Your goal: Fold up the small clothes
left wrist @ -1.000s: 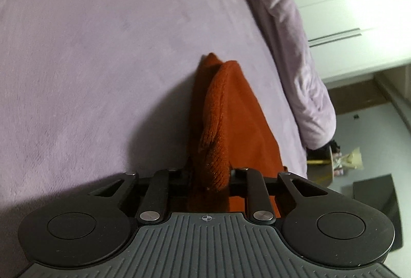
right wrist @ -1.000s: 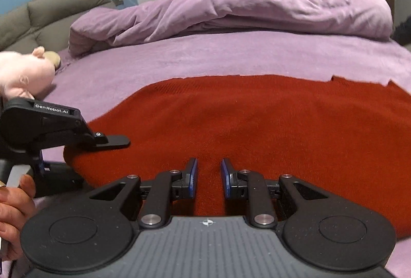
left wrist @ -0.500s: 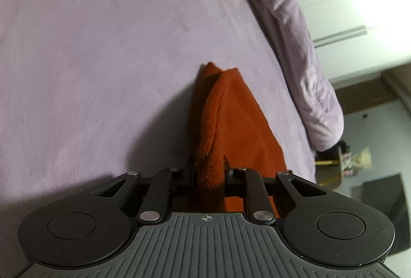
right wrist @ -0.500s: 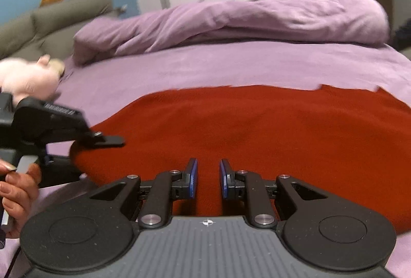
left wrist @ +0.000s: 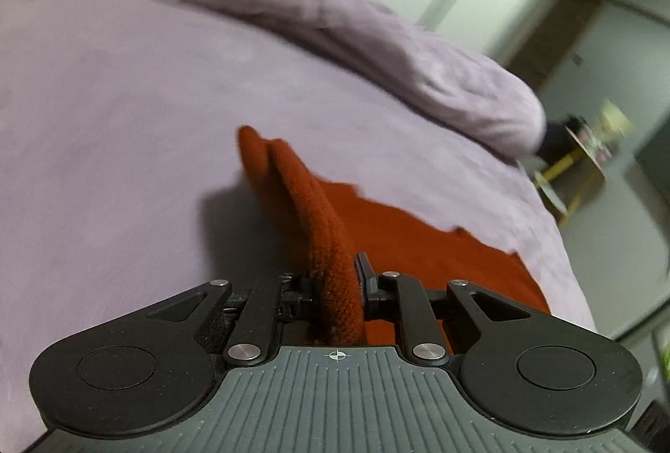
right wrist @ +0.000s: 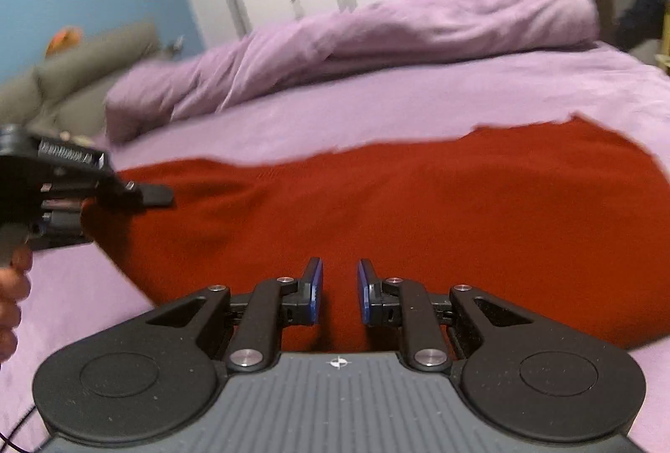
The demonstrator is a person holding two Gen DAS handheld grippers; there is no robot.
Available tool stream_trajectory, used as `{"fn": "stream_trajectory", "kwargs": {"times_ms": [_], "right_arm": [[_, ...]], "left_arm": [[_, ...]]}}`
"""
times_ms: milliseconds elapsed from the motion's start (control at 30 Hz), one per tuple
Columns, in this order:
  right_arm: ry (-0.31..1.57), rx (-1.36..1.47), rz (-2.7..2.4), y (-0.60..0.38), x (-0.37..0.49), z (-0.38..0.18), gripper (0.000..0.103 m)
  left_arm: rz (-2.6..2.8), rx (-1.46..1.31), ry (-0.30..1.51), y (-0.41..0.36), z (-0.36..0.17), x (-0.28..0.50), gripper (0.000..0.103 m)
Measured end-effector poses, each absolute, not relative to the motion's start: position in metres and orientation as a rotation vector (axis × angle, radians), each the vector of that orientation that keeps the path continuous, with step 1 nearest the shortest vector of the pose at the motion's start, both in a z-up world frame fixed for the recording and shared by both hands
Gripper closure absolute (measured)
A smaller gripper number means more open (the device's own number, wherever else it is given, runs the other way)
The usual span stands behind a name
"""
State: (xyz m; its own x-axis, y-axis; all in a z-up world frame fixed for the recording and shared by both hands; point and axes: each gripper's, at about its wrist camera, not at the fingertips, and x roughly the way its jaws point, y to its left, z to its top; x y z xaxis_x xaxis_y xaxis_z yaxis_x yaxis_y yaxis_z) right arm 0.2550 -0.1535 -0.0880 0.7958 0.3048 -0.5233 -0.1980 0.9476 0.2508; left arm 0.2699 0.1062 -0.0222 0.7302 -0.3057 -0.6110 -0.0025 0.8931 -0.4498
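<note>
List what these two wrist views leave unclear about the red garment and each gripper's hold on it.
- Red garment: its near edge lies under the right gripper body in the right wrist view, so whether the pads pinch cloth is hidden.
- Left gripper: clamps a raised fold; the layers inside the fold are not countable in the left wrist view.
- Garment type: no sleeves or collar show; blur softens the far edge.

One red garment (right wrist: 418, 210), two tongs (right wrist: 338, 289)
</note>
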Motion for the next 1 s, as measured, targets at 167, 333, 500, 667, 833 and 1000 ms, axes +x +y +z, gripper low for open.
{"fn": "stream_trajectory", "kwargs": {"times_ms": [167,333,500,667,833,1000], "right_arm": [[0.533,0.246,0.153,-0.203,0.239,-0.077,0.086],[0.542,0.282,0.076,-0.241,0.233,-0.079,0.086],[0.578,0.288,0.049,-0.261,0.235,-0.085,0.086],[0.588,0.333,0.080,-0.261,0.240,-0.080,0.085],[0.552,0.328,0.205,-0.237,0.250,-0.065,0.085],[0.722,0.293,0.310,-0.207,0.278,-0.090,0.086]], "left_arm": [[-0.312,-0.252,0.726,0.022,-0.011,0.271,0.085],[-0.335,-0.191,0.814,-0.041,-0.053,0.281,0.084],[-0.431,-0.177,0.791,-0.050,-0.064,0.268,0.046],[-0.510,-0.293,0.801,-0.020,-0.043,0.248,0.047],[-0.401,-0.333,0.778,0.013,-0.032,0.236,0.049],[-0.284,-0.297,0.835,0.026,-0.047,0.247,0.051]]}}
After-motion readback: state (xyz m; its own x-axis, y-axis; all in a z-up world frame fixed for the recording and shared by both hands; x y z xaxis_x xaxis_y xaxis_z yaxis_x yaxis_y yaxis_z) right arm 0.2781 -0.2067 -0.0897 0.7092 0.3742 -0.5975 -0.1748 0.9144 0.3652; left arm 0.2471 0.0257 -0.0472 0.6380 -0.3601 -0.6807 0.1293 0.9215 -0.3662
